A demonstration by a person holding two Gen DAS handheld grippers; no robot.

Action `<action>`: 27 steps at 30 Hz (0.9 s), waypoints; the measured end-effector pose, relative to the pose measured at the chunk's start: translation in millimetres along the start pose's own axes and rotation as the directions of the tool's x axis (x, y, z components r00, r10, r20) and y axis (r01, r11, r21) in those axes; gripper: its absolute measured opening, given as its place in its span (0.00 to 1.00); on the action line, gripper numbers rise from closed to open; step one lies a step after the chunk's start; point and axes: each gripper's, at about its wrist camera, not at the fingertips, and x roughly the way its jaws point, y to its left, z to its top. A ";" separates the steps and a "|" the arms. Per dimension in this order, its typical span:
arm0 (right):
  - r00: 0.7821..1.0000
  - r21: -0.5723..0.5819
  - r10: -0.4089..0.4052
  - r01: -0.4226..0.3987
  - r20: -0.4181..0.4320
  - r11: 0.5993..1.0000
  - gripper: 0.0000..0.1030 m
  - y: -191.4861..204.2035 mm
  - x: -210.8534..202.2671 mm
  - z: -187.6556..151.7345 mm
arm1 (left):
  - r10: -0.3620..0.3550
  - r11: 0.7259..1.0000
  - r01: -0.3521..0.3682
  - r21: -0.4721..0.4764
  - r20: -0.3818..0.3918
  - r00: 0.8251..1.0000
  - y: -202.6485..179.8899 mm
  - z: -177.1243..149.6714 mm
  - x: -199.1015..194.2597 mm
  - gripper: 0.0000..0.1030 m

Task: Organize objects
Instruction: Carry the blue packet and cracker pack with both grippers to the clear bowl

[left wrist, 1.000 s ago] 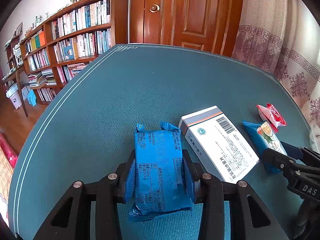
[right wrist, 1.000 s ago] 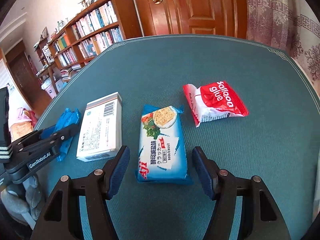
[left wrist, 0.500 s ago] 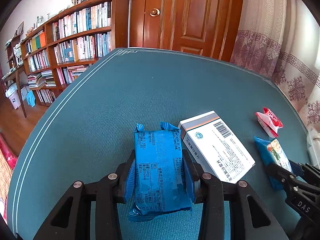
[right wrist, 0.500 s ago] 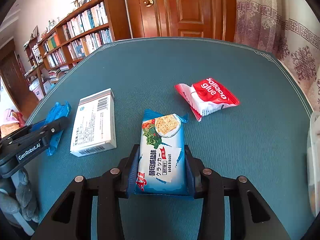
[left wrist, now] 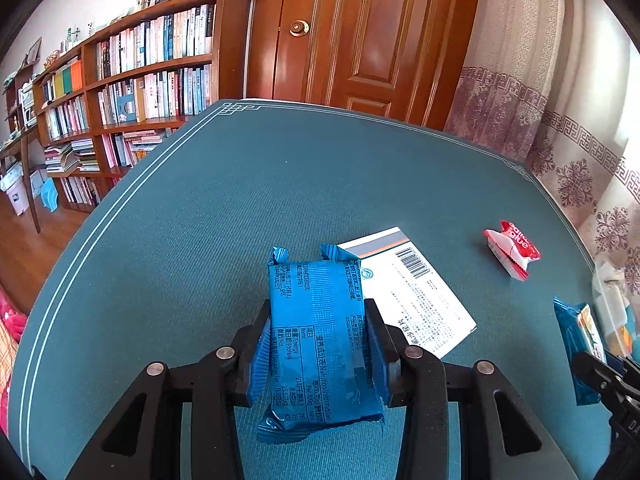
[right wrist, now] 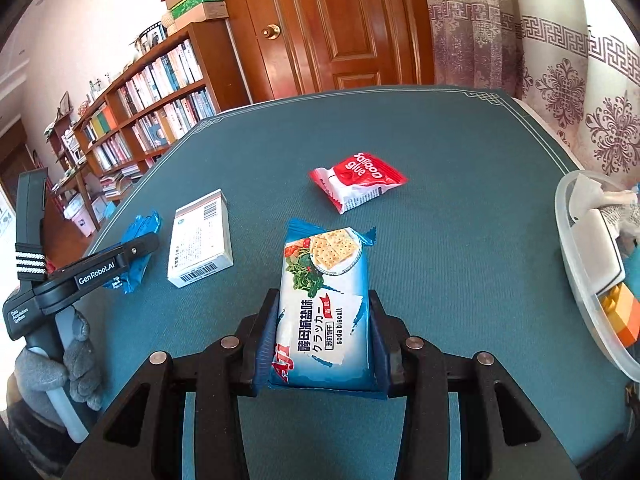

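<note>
Across both wrist views spreads a teal table [right wrist: 460, 208] with a pale line border, its cloth bare between the items. Beyond its far edge, at about eleven o'clock, stands a wooden bookshelf [left wrist: 132, 92] packed with books, and at twelve o'clock a brown panelled door [right wrist: 340, 24]; a patterned curtain [left wrist: 560, 92] hangs toward two o'clock.

At three o'clock in the right wrist view, a clear plastic bin [right wrist: 576, 280] sits at the table's right edge, holding white and orange things that are only partly visible.

On the cloth lies a white box [right wrist: 202, 238] with a barcode, flat, at about ten o'clock from the right gripper. In the left wrist view the same box shows just right of the blue packet, its near-left part hidden behind it.

Held by the left gripper [left wrist: 318, 354] is a blue snack packet [left wrist: 316, 340], back side up with printed nutrition text; both pads press its long sides. Whether it is clear of the cloth cannot be told.

Clamped in the right gripper [right wrist: 322, 342] is a soda biscuit packet [right wrist: 324, 304], face up, its far end pointing to twelve o'clock.

Farther out, at about one o'clock from that packet and well apart from it, lies a red and white balloon glue pouch [right wrist: 358, 180], flat on the table.
</note>
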 end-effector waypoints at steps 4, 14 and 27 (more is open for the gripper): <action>1.000 0.041 -0.014 0.014 0.014 0.999 0.41 -18.1 -14.0 -2.2 | -0.008 1.000 0.007 0.023 0.003 1.000 -12.7 0.2 -4.2 0.42; 0.989 0.120 -0.112 0.101 0.095 0.988 0.41 -71.5 -61.9 0.0 | -0.047 0.992 0.046 0.117 0.005 0.999 -58.2 -1.2 -13.7 0.42; 0.935 0.228 -0.330 0.296 0.132 0.928 0.41 -153.1 -99.7 4.2 | -0.131 0.968 0.131 0.216 -0.015 0.991 -119.8 -1.1 -20.6 0.42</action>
